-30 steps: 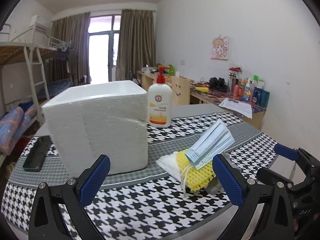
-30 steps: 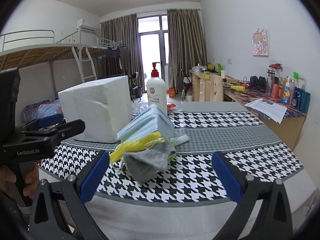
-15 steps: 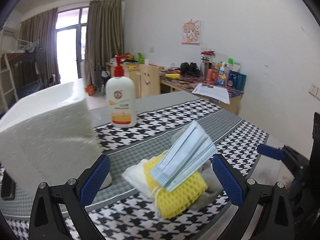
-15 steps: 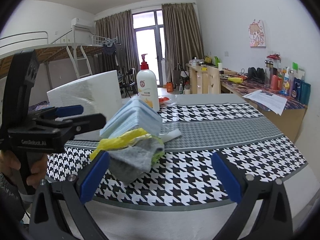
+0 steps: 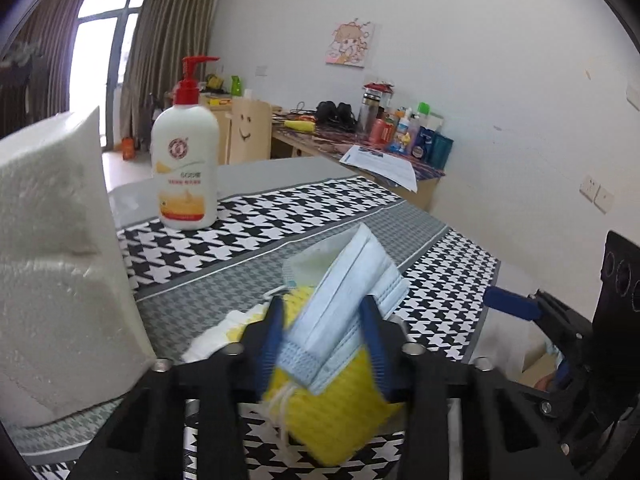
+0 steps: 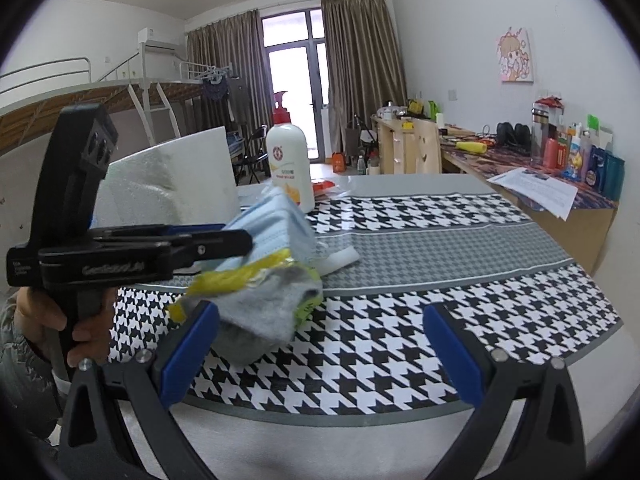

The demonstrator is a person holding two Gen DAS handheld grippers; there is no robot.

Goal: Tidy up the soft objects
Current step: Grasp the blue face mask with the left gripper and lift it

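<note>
While the white foam box (image 5: 60, 260) stands left, the soft pile sits mid-table, mask stack (image 5: 344, 308) slanting up-right on the yellow sponge (image 5: 336, 416). Left gripper (image 5: 324, 344), nearer, has just been closing onto the stack. Right gripper (image 6: 320, 356) gapes, empty.

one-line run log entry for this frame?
left gripper: just closing on mask stack | right gripper: open, empty | pile on table

The left gripper (image 5: 322, 334) has just been closed narrow; the right gripper (image 6: 320, 350), at 3 o'clock, is held wide.
</note>
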